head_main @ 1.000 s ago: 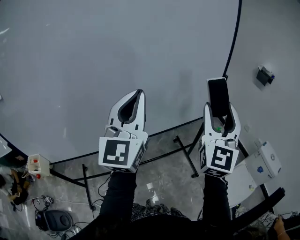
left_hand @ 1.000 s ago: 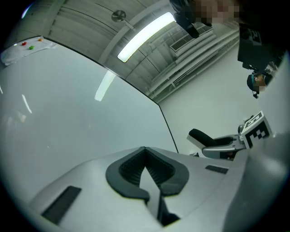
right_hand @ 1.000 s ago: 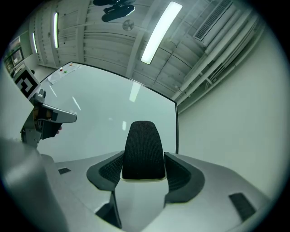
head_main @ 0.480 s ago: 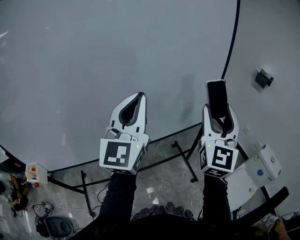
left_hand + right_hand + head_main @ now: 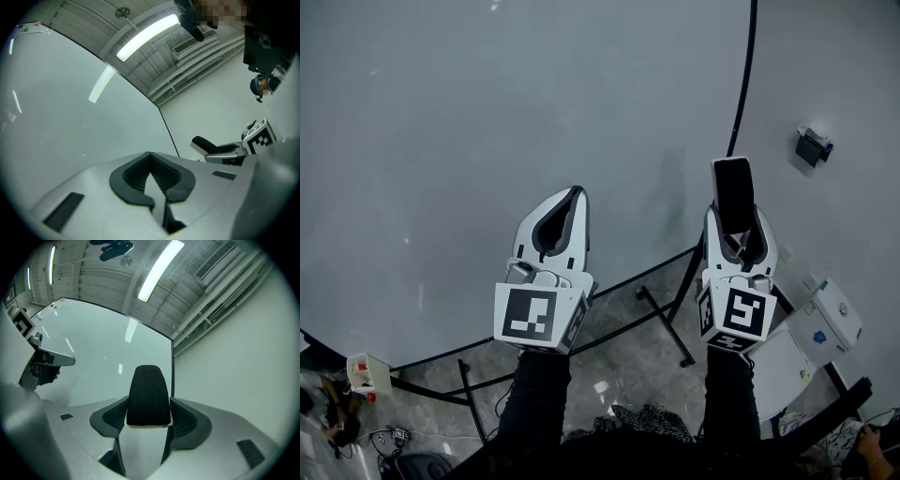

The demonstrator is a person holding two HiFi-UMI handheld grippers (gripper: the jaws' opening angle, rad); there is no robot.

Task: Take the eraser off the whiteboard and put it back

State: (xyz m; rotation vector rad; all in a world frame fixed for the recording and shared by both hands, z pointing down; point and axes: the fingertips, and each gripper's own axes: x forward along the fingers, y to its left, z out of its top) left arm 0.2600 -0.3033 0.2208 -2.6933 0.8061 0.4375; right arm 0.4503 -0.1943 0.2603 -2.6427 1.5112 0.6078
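Note:
The whiteboard (image 5: 487, 112) fills most of the head view, with its black frame edge (image 5: 741, 94) at the right. My right gripper (image 5: 734, 220) is shut on the eraser (image 5: 732, 192), a white block with a black felt face, held upright just off the board's lower right part. In the right gripper view the eraser (image 5: 149, 397) sticks up between the jaws, in front of the board (image 5: 103, 362). My left gripper (image 5: 565, 202) is shut with nothing in it, near the board's lower part; in the left gripper view its pads (image 5: 150, 174) meet.
The board's stand legs (image 5: 666, 323) cross the floor below the grippers. A small dark box (image 5: 811, 145) is mounted on the wall at the right. A white device (image 5: 825, 323) sits at lower right. Cables and bags (image 5: 356, 412) lie at lower left.
Both grippers have shifted slightly up and left along the board, the eraser still gripped. The view has tilted, so the frame edge and wall box sit further left.

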